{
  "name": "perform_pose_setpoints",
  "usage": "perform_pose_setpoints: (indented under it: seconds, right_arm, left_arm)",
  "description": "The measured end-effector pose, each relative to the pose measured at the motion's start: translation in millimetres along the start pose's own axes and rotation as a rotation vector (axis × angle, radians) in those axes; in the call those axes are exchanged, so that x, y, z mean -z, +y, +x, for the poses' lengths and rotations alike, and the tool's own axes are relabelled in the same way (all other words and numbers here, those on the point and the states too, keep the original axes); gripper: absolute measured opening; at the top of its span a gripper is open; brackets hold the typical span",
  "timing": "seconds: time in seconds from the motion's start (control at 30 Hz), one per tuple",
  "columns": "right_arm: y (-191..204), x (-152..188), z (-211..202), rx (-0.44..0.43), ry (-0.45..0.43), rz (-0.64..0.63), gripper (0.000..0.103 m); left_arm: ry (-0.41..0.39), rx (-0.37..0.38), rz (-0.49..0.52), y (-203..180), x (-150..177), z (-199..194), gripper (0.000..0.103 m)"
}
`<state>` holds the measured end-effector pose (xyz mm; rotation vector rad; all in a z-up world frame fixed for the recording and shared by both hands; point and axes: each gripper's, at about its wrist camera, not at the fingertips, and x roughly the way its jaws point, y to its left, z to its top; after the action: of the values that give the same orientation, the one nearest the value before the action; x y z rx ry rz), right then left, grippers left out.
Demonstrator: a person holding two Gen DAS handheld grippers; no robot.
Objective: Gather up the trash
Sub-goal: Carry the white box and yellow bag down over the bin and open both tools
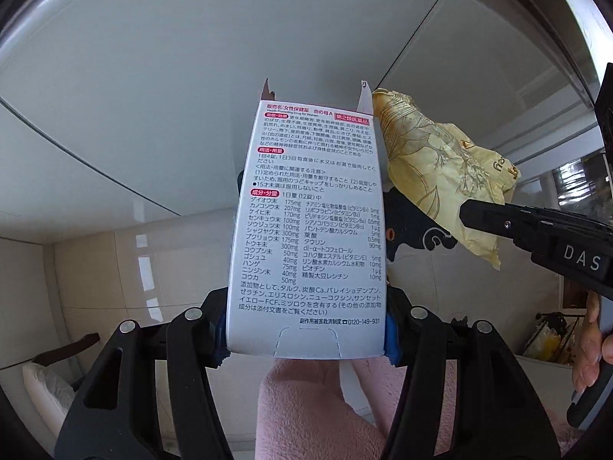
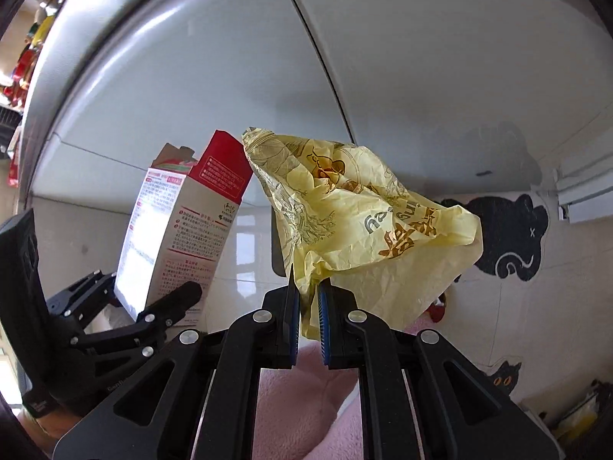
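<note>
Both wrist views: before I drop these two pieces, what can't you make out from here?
- Any trash bin: in neither view.
- Inside of the box, held by the left gripper: left view shows only its printed face; right view only its outside.
- Inside the yellow wrapper, pinched by the right gripper: crumpled folds hide it.
- Directly below: pink fabric blocks it.

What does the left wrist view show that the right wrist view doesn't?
Only left wrist: the box's white back panel of fine print, and a bare hand on the right gripper's handle.
Only right wrist: the box's red side panel, the wrapper pinched between the right gripper's pads, and a small cat sticker.
Both: box in the left gripper, yellow wrapper, black cat decal.
</note>
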<state>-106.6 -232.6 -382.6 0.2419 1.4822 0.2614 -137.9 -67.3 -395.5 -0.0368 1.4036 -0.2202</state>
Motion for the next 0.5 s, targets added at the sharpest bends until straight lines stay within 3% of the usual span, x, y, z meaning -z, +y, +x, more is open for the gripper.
perform_pose_setpoints:
  seconds: [0.3,0.5]
  right_arm:
    - [-14,-14,90,-0.005,0.128,0.119,0.010]
    - [-22,-24,122,-0.007,0.148,0.197,0.010]
  left_arm:
    - [0.081,-0.009,-0.061,19,-3,86,0.055]
    - [0.128,0.017,-0.082,25,-5,118,0.056]
